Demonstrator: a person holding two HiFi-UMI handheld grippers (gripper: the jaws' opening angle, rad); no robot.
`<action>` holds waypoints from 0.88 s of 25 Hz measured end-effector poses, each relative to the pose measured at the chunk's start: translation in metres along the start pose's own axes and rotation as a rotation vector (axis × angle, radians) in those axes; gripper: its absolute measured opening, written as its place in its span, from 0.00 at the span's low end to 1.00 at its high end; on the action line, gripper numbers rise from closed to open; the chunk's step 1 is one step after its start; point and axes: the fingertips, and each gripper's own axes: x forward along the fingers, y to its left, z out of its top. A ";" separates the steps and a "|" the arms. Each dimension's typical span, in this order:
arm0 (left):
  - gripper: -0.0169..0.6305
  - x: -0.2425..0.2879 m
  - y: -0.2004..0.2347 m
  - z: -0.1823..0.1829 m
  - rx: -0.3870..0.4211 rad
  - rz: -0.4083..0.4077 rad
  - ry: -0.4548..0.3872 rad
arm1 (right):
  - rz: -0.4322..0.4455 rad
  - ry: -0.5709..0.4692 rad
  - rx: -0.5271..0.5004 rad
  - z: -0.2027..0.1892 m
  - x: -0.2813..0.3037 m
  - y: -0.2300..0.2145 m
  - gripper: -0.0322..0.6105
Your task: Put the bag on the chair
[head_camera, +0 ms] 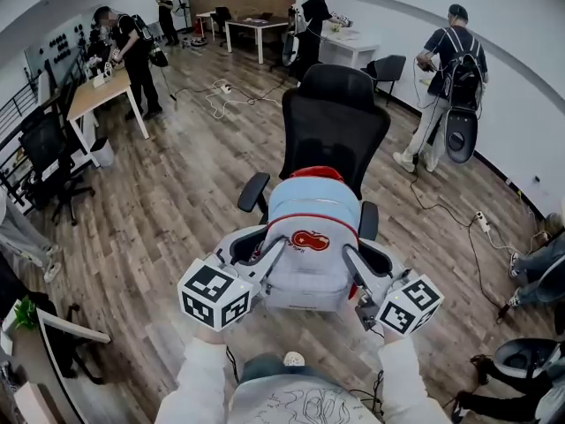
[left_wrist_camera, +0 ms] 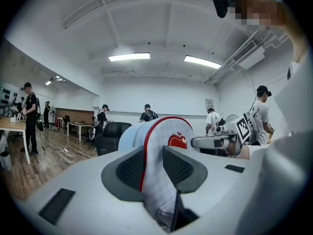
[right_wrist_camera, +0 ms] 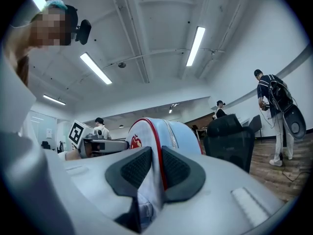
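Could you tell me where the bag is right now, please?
In the head view the bag is at centre, gripped on either side by the left gripper and right gripper, just in front of the black chair backrest.

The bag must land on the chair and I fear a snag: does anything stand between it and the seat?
Nothing visible does. The bag, clamped by the left gripper and right gripper, is right in front of the chair backrest, between its armrests. The seat itself is hidden beneath the bag.
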 end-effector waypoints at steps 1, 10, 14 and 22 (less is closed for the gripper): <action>0.21 0.008 0.004 0.000 -0.001 0.002 0.005 | 0.001 0.002 0.003 0.000 0.004 -0.008 0.17; 0.21 0.078 0.040 -0.013 -0.033 -0.006 0.053 | -0.018 0.031 0.058 -0.012 0.039 -0.078 0.17; 0.21 0.113 0.066 -0.016 -0.039 -0.025 0.062 | -0.041 0.041 0.059 -0.016 0.063 -0.111 0.17; 0.21 0.177 0.153 -0.007 -0.036 -0.066 0.074 | -0.094 0.050 0.060 -0.014 0.148 -0.170 0.17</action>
